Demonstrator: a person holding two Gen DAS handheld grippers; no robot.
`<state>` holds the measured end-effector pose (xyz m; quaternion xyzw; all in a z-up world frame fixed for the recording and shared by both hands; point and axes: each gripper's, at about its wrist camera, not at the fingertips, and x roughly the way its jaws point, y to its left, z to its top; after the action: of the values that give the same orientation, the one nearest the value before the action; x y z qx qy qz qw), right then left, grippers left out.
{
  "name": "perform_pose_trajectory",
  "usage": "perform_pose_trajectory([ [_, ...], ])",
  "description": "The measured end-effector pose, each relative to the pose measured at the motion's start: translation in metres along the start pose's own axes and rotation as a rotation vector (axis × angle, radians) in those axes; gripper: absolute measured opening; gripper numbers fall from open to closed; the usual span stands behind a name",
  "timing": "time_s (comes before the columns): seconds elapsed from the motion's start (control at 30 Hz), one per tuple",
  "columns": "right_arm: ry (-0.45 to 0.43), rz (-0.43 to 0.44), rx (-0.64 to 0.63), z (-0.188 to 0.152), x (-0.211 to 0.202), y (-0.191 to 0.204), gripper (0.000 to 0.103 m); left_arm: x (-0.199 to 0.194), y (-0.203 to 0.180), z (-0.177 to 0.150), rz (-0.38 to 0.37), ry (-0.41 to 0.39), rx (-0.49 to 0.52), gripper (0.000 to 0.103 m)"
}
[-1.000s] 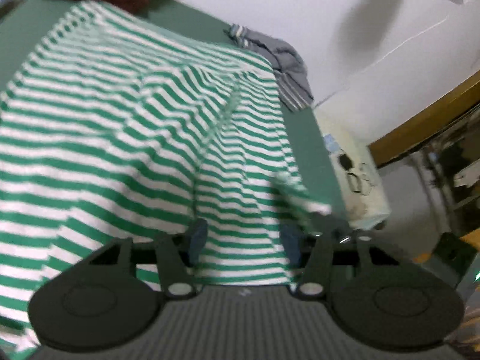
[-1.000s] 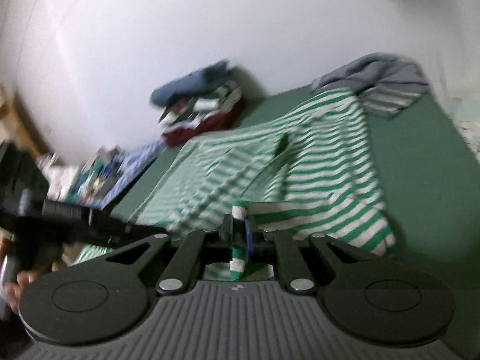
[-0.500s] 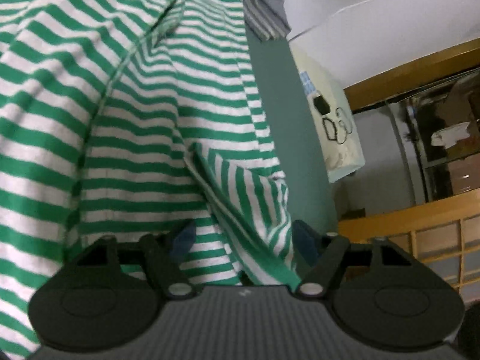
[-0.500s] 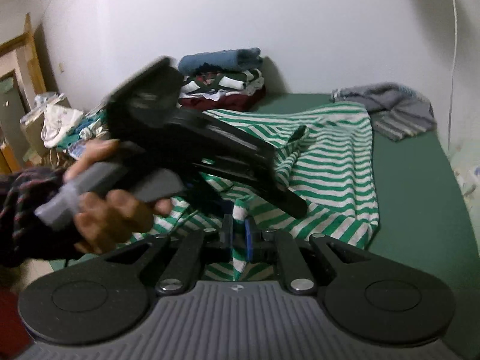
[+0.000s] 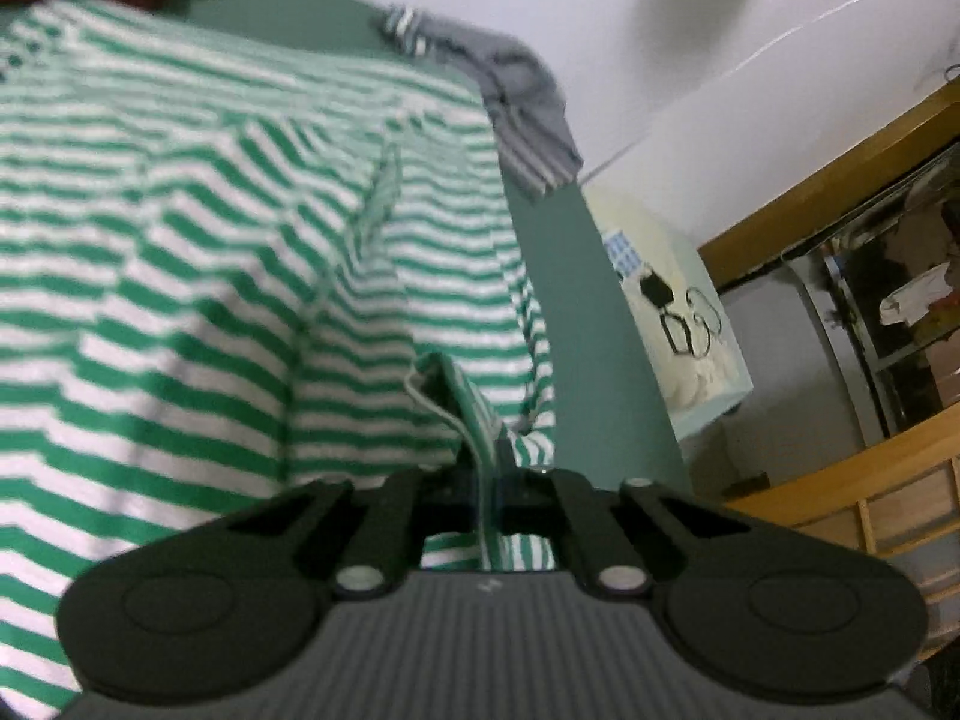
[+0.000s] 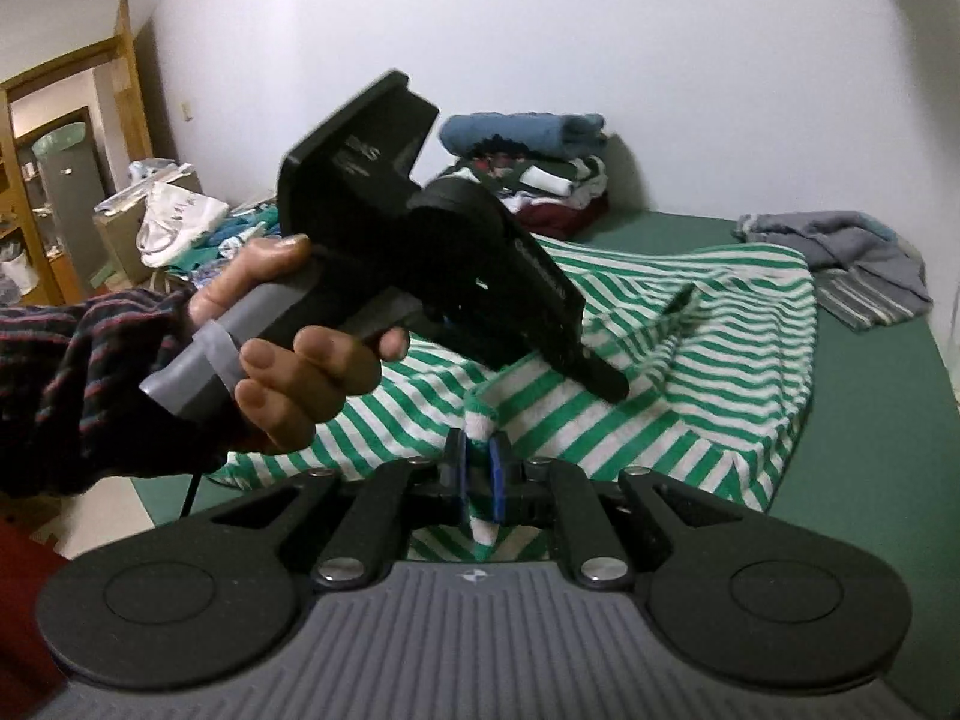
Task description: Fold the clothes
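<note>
Since half a second ago our left tool has gone from spread wide over the cloth to pinched together on a raised fold of the green-and-white striped shirt, and its camera has tipped back up so that the far end of the bed shows again. Our right tool has kept its place, its blue pads clamped on a bunched edge of the same shirt.

From the right wrist we see the shirt spread across the green bed, rumpled, with a dark slit at the neck opening near its far side. Its near hem rises into the right tool. Our left hand, in a dark striped sleeve, grips the grey handle of the left tool, whose black body crosses the upper left of that view and points down toward the shirt.

At the back of the bed, against the white wall, sits a stack of folded clothes with a blue piece on top and a maroon one at the bottom. A crumpled grey garment lies at the far right corner of the bed, just beside the striped shirt's edge. The left wrist picture is blurred, so finer detail of the fold is hard to read.
</note>
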<state>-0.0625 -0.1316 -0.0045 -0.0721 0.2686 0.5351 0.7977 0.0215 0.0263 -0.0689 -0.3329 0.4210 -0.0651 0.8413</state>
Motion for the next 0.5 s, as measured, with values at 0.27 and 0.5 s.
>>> perform_pose_trajectory([
  [0.27,0.084,0.066,-0.004,-0.003,0.03,0.01,0.012,-0.011,0.026,0.0,0.051,0.009,0.008,0.001],
  [0.5,0.094,0.076,0.188,-0.01,-0.01,-0.025,0.033,-0.003,0.053,-0.007,0.071,0.057,-0.02,0.002],
])
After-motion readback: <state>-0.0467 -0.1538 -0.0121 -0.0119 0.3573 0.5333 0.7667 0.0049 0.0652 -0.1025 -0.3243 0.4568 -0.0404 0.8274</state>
